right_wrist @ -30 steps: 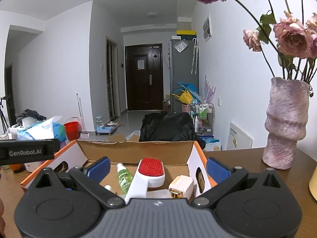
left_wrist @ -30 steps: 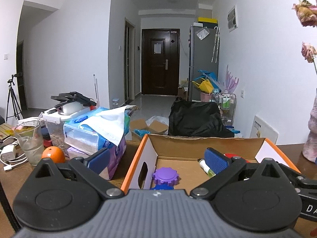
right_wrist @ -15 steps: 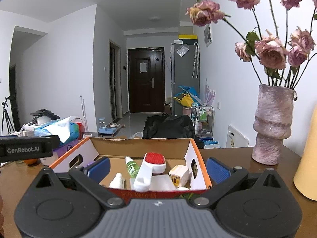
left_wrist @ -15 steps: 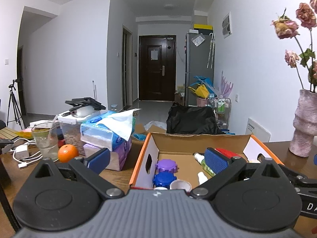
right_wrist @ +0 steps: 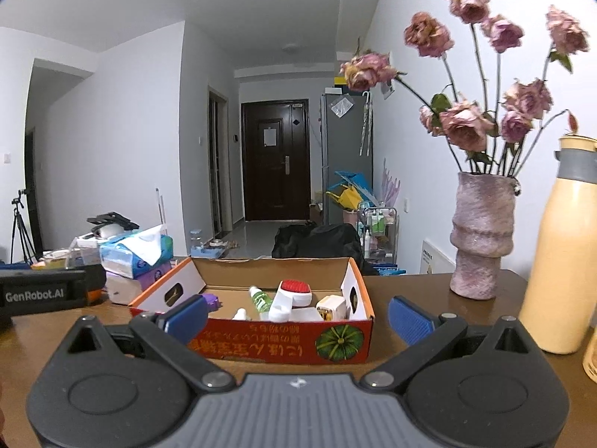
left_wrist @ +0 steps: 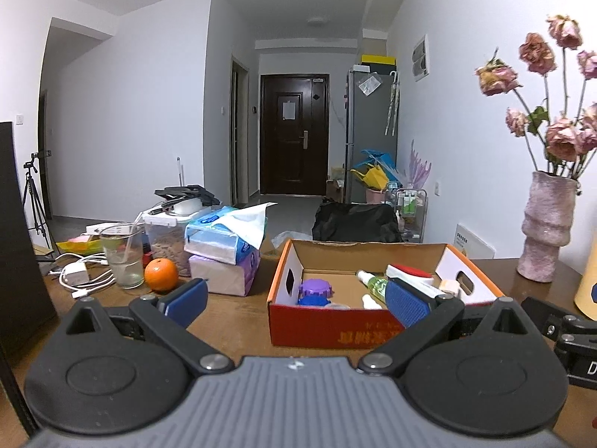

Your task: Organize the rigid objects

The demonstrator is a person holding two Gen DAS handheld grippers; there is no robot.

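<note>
An open orange cardboard box [left_wrist: 335, 332] [right_wrist: 261, 343] stands on the brown table. Inside lie a purple lid [left_wrist: 316, 286], a blue lid [left_wrist: 311, 300], a green spray bottle [left_wrist: 373, 284] [right_wrist: 259, 298], a red-headed white brush [right_wrist: 293, 295] [left_wrist: 410, 273], a white charger plug [right_wrist: 330, 308] and a small white bottle [right_wrist: 240, 314]. My left gripper [left_wrist: 294, 302] is open and empty, in front of the box's left half. My right gripper [right_wrist: 298, 315] is open and empty, in front of the box's near wall.
Stacked tissue packs [left_wrist: 224, 250], an orange [left_wrist: 161, 274], a glass with a straw [left_wrist: 123, 255] and white cables [left_wrist: 80, 274] lie left of the box. A pink vase of dried roses [right_wrist: 481, 235] and a yellow bottle [right_wrist: 559, 246] stand to the right.
Both grippers have pulled back from over the box toward the near table edge. The box now sits whole in front of them. Both stay open and empty.
</note>
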